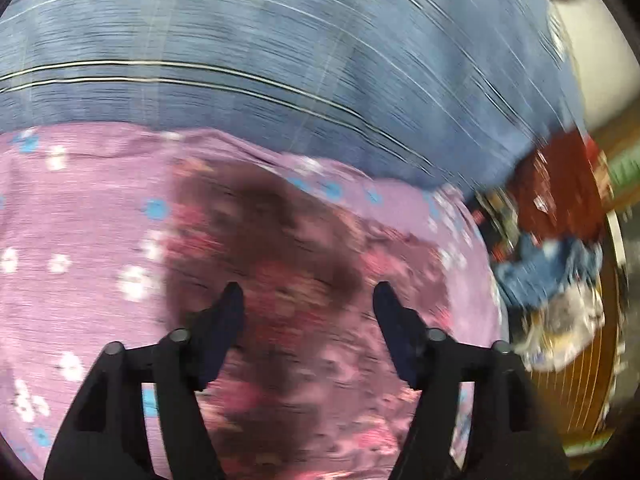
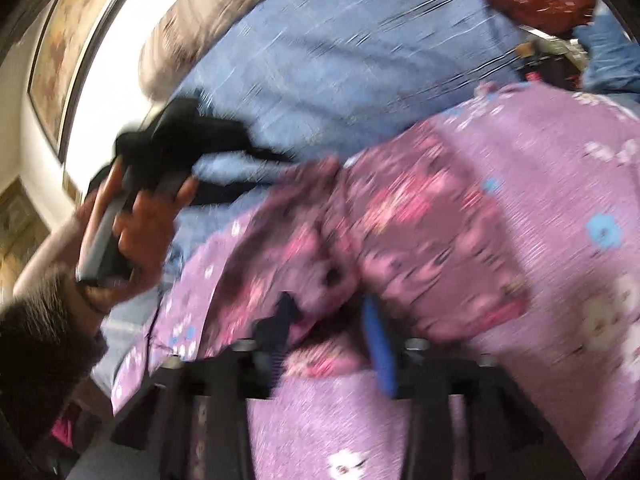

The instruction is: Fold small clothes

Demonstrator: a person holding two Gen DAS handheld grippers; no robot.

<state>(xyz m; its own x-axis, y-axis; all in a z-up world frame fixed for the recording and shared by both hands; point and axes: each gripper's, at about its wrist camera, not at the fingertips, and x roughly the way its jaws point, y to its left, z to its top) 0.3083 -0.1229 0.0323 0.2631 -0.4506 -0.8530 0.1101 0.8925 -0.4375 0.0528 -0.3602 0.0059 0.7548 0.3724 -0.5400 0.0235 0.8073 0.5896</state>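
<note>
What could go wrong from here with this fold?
1. Right tongs pinch only a bunched edge of the dark floral garment; it may slip out.
2. Left tongs hover open above the garment, so one side is unheld and the fold could skew.
3. The purple floral cloth underneath could get grabbed too.
</note>
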